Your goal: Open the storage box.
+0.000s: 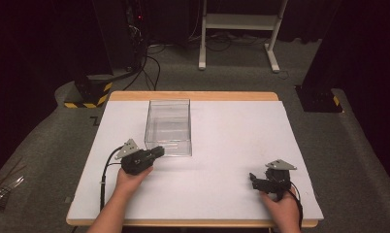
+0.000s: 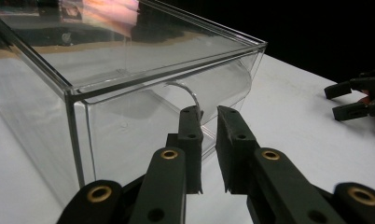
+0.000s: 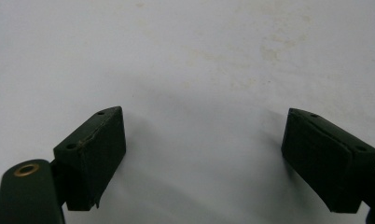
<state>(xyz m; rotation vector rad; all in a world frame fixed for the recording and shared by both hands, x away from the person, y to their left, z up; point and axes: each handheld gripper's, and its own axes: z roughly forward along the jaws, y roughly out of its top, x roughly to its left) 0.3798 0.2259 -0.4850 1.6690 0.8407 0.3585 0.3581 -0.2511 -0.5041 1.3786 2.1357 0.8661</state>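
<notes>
Table point(image 1: 222, 145): white top, wooden edge.
Clear box point(image 1: 168, 127): left of centre, long axis running away from the person.
Left gripper point(image 2: 209, 140): nearer tool, jaws narrow, at the box's near end wall.
Right gripper point(image 3: 202, 149): jaws wide, empty, well apart from the box.

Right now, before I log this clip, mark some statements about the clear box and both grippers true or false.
1. The clear plastic box stands on the white table. True.
2. The left gripper has its jaws spread wide. False: they are nearly shut, around the box's thin curved handle.
3. The right gripper is open over bare tabletop. True.
4. The box holds a red block. False: it looks empty.
</notes>
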